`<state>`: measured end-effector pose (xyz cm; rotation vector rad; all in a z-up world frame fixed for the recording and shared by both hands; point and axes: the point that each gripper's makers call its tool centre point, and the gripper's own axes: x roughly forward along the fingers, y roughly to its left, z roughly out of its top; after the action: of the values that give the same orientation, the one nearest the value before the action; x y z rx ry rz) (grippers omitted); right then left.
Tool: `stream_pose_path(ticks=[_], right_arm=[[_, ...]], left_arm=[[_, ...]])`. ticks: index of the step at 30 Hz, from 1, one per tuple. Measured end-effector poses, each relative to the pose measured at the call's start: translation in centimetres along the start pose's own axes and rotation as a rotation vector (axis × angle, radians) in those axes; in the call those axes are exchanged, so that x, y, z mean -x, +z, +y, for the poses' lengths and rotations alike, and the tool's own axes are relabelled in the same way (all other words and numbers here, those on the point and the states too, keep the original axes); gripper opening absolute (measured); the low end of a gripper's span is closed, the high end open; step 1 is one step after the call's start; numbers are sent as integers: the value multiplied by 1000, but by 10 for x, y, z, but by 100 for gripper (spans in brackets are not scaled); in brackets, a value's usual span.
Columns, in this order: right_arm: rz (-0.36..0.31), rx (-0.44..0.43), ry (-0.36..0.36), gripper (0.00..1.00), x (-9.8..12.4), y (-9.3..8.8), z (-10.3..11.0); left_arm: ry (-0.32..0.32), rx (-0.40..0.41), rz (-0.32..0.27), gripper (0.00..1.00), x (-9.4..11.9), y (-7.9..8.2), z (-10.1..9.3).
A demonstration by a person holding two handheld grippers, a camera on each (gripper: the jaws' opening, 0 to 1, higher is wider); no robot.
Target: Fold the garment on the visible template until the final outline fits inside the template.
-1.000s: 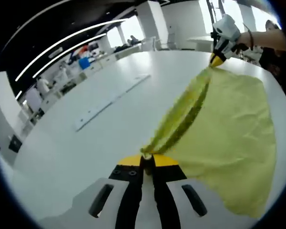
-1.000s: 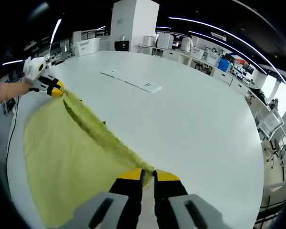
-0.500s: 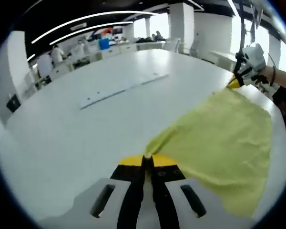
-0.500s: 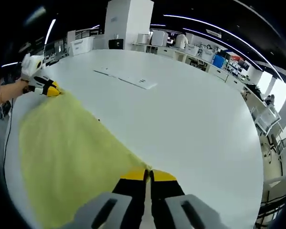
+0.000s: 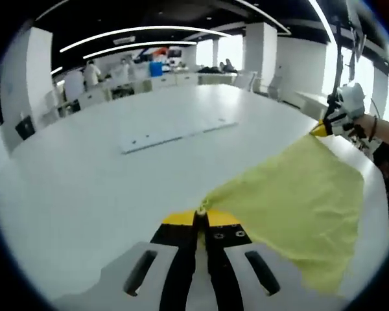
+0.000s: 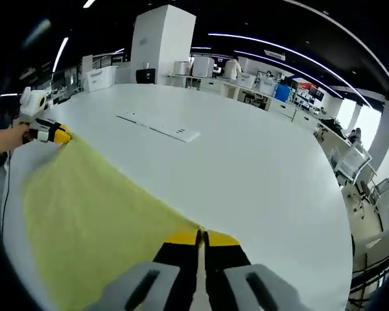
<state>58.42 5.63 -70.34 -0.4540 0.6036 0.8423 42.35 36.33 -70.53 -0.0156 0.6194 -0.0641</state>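
the cloth (image 5: pixel 298 207) runs out of the left gripper view at its lower right, and out of the right gripper view (image 6: pixel 84 227) at the lower left. the template (image 5: pixel 175 131) markings are too small to read. far people are blurred.

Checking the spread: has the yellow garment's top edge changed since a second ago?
Yes. The yellow garment hung folded over with a sagging edge between the claws; now that edge is taut against the white table, the cloth flat.
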Motion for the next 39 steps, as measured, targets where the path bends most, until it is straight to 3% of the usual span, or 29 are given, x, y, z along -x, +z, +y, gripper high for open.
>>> stream_pose_path(ticks=[4, 10, 13, 15, 18, 26, 31, 35, 39], right_arm=[[27, -26, -5, 0, -8, -8, 0], [51, -27, 0, 0, -11, -14, 1], [66, -30, -13, 6, -7, -16, -1], [71, -35, -7, 14, -1, -15, 0], [85, -34, -7, 20, 9, -14, 1], [122, -61, 80, 36, 46, -15, 25], [149, -51, 143, 38, 72, -18, 46], [167, -21, 171, 42, 88, -22, 58], [188, -21, 199, 45, 100, -30, 69]], left_arm=[[4, 30, 27, 1, -6, -5, 0], [17, -52, 78, 3, -10, -11, 1], [57, -93, 88, 14, -7, -8, 9], [49, -93, 91, 22, -4, -7, 9], [39, -105, 102, 28, 7, -5, 9], [-35, -148, 79, 47, 50, -1, -5], [-82, -159, 50, 54, 75, -8, -17], [-102, -158, 70, 60, 86, -19, -21], [-133, -130, 52, 66, 98, -21, -29]])
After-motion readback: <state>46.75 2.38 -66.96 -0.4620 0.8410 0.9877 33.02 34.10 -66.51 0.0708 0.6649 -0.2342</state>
